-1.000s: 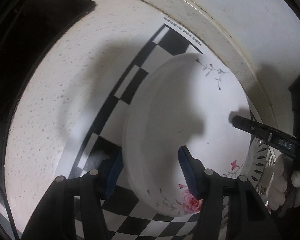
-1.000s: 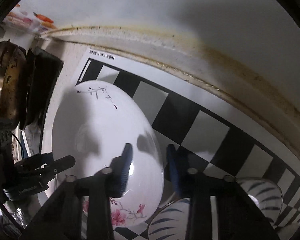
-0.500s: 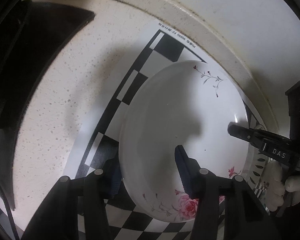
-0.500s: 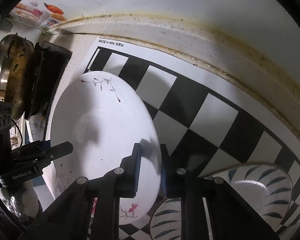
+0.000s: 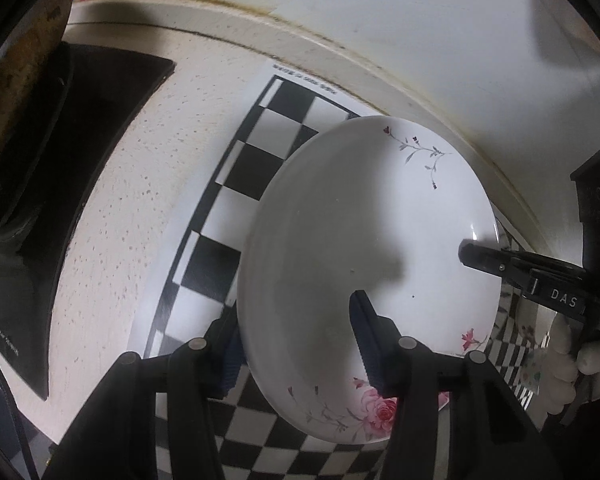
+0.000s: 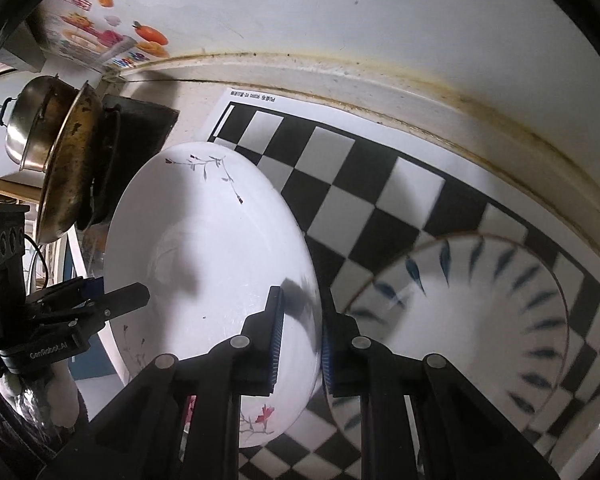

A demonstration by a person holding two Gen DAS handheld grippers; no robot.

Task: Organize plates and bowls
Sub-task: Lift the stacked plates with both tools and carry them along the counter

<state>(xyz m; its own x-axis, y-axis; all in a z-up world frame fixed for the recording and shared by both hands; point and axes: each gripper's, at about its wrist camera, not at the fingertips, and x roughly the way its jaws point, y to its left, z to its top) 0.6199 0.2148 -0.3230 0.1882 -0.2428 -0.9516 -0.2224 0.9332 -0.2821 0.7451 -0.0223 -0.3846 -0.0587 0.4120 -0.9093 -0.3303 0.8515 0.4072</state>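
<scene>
The speckled table (image 5: 132,208) runs along a stained wall and carries a black-and-white checkered mat (image 6: 384,184); a dark tray (image 5: 100,128) and stacked metal pans (image 6: 60,160) stand at its far left.

Over the mat, the large white floral plate (image 5: 360,220) now hangs clear of the surface, tilted, with more checkered mat visible beneath and behind it than a second ago. It has been lifted from where it lay, held at opposite rims.

To its right, partly under its edge, a bowl with blue leaf strokes (image 6: 492,312) rests on the mat. Both wrist views show a second patterned dish only in slivers, too hidden to describe.

The left gripper (image 5: 296,344) straddles the plate's near-left rim, one blue pad under the rim and one on the inner face, clamped on it. The right gripper (image 6: 302,340), which stood wider a second ago, has drawn together onto the opposite rim and now pinches it between its blue pads. A white-gloved hand (image 5: 568,360) carries that tool.

With the plate gripped on both sides and raised, the pick-up looks complete; the likely remaining step is to carry it to a stack or resting place. The tilt, and the thin rim hold, suggest a slip is the main risk.
</scene>
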